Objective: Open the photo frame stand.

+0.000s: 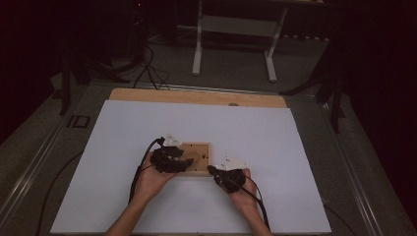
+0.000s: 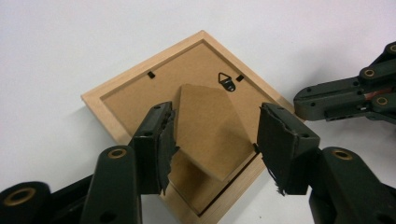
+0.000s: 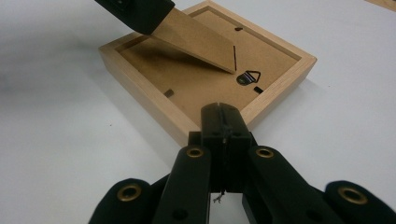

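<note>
Our left gripper (image 2: 212, 140) stands open astride the raised fibreboard easel stand (image 2: 210, 133), pads clear of it. Our right gripper (image 3: 223, 122), shut and empty, presses the near rim of the wooden picture frame (image 3: 140, 91), lying face-down mid-frame on the white table (image 1: 275, 142). The stand looks thin, stiff and snappable; we'd pinch its free edge gently.

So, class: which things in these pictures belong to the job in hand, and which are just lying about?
Part of the job:
- wooden picture frame, lying face down
- its fold-out stand, lifted
- left hand-held gripper, jaws either side of the stand
- right hand-held gripper, shut at the frame's edge

Lying about:
- white sheet
- metal stand behind
- floor cables
</note>
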`<action>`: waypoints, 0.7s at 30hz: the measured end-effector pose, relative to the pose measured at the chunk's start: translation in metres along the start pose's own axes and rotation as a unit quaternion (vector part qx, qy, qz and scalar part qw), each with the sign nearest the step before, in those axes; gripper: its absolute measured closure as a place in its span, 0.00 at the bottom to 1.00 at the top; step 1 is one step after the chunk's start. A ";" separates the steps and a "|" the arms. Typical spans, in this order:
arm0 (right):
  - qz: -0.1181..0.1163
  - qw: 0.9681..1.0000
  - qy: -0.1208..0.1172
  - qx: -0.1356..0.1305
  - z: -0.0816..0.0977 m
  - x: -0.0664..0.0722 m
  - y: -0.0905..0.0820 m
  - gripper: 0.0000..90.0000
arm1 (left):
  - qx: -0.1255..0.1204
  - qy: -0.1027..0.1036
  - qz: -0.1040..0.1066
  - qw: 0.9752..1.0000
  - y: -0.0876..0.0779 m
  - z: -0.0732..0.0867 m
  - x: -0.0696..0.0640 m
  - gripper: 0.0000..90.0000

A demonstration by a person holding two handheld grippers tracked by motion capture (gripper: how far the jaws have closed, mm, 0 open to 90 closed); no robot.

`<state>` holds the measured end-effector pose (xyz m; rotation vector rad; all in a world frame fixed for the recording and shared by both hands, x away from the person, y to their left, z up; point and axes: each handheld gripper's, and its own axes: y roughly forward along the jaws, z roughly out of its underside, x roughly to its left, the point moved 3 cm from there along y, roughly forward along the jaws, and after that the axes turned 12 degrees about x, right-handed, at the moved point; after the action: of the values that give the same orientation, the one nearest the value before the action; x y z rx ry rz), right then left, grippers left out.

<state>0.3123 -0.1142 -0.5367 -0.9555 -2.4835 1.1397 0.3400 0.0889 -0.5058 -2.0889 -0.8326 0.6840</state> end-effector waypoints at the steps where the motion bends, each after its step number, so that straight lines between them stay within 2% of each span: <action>1: 0.000 1.000 0.001 0.000 0.000 0.000 0.000 1.00 | 0.002 -0.003 0.003 1.000 0.000 0.001 0.001 0.50; 10: 0.001 1.000 0.000 0.000 0.000 0.000 0.000 1.00 | 0.009 -0.017 0.028 0.999 0.004 0.002 0.003 0.50; 16: 0.001 1.000 -0.001 -0.001 0.000 0.000 0.000 1.00 | 0.022 -0.023 0.035 0.999 0.008 0.001 0.003 0.50; 21: 0.001 1.000 0.000 -0.001 0.000 0.000 0.000 1.00 | 0.022 -0.034 0.040 0.998 0.009 0.000 0.004 0.53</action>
<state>0.3122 -0.1141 -0.5368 -0.9585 -2.4846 1.1398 0.3459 0.0875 -0.5140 -2.0777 -0.7675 0.8119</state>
